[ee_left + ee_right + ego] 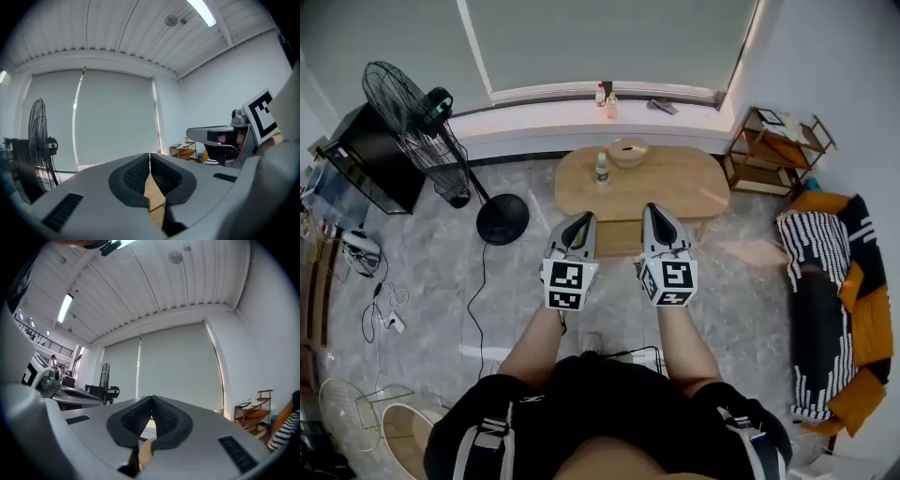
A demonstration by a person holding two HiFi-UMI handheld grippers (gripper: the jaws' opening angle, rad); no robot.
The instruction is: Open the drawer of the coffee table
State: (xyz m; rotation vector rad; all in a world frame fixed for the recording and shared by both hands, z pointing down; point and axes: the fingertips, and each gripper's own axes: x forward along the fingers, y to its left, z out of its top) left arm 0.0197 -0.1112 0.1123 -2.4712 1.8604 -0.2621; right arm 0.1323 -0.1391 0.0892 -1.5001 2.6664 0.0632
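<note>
sitting on grey floor (441,281), the coffee table (675,187) is partly hidden by left gripper (579,219) and right gripper (657,210), both closed.

living room; sofa (848,309), coffee table (675,187)

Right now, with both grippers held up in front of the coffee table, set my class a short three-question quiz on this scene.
1. True or false: the left gripper and the right gripper are both shut and hold nothing.
2. What sits on the oval coffee table near the bottle? A) a wooden bowl B) a mug C) a laptop
3. Fill in: in the head view, the pedestal fan stands on the floor to the table's ____.
Key: 1 true; 2 A; 3 left.
</note>
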